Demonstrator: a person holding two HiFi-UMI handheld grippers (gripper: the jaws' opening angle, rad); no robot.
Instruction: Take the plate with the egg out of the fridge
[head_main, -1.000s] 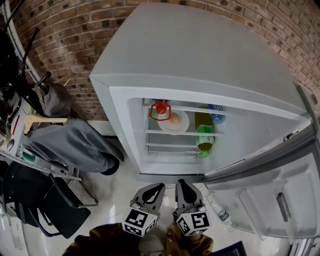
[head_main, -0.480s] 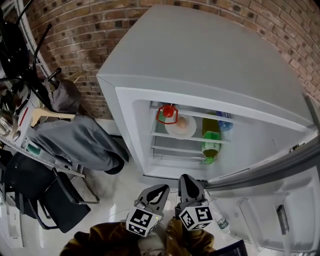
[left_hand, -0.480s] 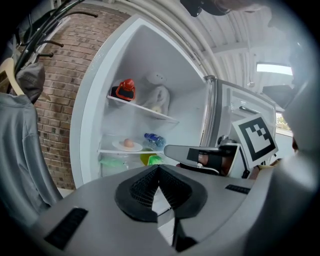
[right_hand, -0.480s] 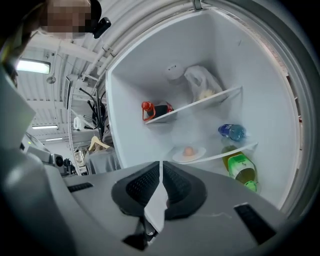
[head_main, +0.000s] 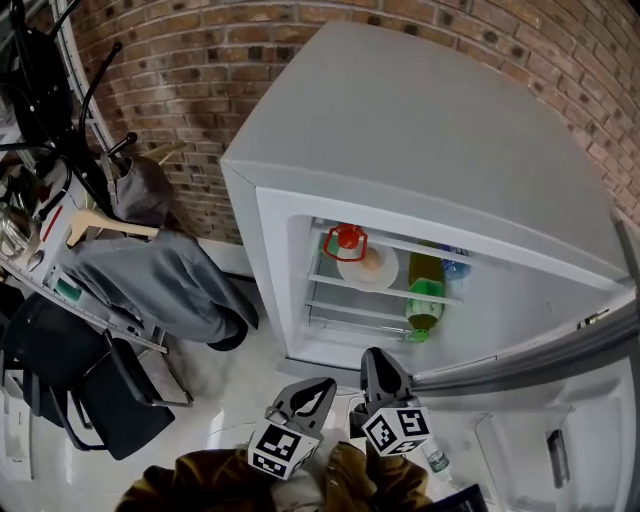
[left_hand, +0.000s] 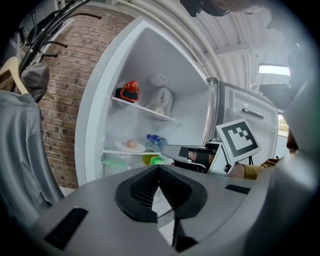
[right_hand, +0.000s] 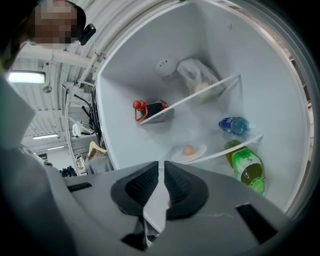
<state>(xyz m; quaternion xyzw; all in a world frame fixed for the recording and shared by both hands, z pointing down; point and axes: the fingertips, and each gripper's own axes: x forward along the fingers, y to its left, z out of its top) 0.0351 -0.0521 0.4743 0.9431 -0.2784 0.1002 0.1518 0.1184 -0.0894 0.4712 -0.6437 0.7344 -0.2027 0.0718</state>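
Fridge (head_main: 430, 150) standing open against brick wall, door hanging out at right. Left gripper (head_main: 312, 392) and right gripper (head_main: 376, 362) hovering low before it, well apart from shelves. Both are keeping jaws pressed together, gripping nothing. Green bottle (head_main: 424, 300) lying near plate (head_main: 368, 270). Plate sitting on inner shelf, carrying egg (head_main: 372, 262).

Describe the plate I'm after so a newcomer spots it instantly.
Look inside the open white fridge by the brick wall. On a shelf, left of the green bottle, sits a white plate. It alone is flat and round, with one brownish egg on it.
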